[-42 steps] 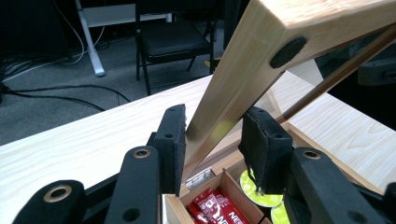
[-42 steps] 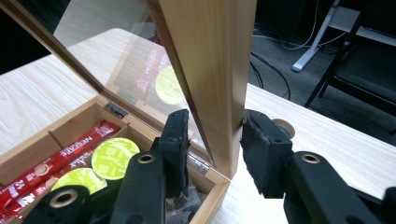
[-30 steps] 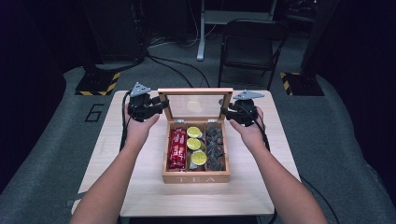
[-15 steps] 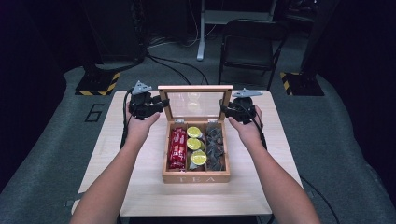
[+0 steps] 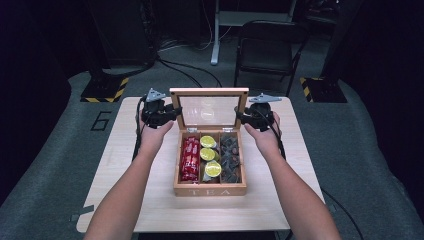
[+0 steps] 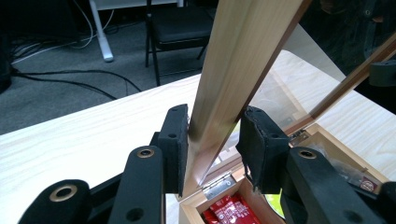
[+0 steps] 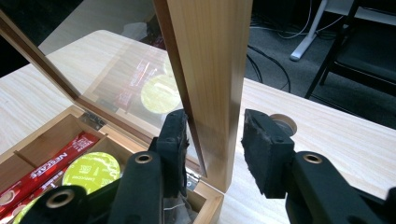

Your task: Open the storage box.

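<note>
Tea box sits mid-table, lid up, near upright, glass pane facing the person.

Left hand-held gripper is on the lid's left frame edge; in the left gripper view the wood rail sits between the 2 pads, left pad against it, right pad just beside it, contact there unclear. Jaws near fully pressed together, pinching the rail.

Right hand-held gripper is on the lid's right edge. In the right gripper view the left pad touches the rail; the right pad stands off with a visible gap. Its jaws have just been opening a little, with the rail between them.

Versus 1 s ago: both hands in nearly the same spot, lid at much the same angle, box not shifted.

Inside: red sachets in the left compartment, 3 yellow-green capsules in the middle, dark packets on the right.
</note>
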`<action>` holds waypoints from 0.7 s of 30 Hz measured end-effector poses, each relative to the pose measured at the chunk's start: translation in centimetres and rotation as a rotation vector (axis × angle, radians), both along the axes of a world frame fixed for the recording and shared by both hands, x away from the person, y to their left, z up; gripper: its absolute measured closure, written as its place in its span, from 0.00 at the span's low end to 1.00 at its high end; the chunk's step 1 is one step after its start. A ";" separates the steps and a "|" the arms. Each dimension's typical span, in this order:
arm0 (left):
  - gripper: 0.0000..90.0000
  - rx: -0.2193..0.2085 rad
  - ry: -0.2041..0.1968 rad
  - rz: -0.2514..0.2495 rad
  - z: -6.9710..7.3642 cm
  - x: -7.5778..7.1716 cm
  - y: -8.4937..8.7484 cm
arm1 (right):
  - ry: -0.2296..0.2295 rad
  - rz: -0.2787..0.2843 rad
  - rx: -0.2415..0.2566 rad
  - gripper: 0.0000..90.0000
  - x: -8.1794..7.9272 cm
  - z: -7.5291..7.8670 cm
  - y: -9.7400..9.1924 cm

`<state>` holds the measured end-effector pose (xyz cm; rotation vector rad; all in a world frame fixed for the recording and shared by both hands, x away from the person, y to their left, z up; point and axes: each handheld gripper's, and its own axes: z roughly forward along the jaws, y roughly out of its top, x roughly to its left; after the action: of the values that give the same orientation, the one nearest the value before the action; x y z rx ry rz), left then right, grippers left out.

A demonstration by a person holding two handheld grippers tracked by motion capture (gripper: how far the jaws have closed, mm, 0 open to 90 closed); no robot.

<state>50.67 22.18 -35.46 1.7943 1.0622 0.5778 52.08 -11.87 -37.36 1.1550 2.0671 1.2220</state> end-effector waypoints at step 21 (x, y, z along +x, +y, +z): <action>0.70 -0.033 0.007 0.042 -0.3 0.9 -0.2 | 0.002 -0.034 -0.050 0.68 1.0 -2.0 0.9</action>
<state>51.58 21.94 -35.73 1.7507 1.1101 0.5765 53.07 -10.98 -39.37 1.1642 2.0586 1.1473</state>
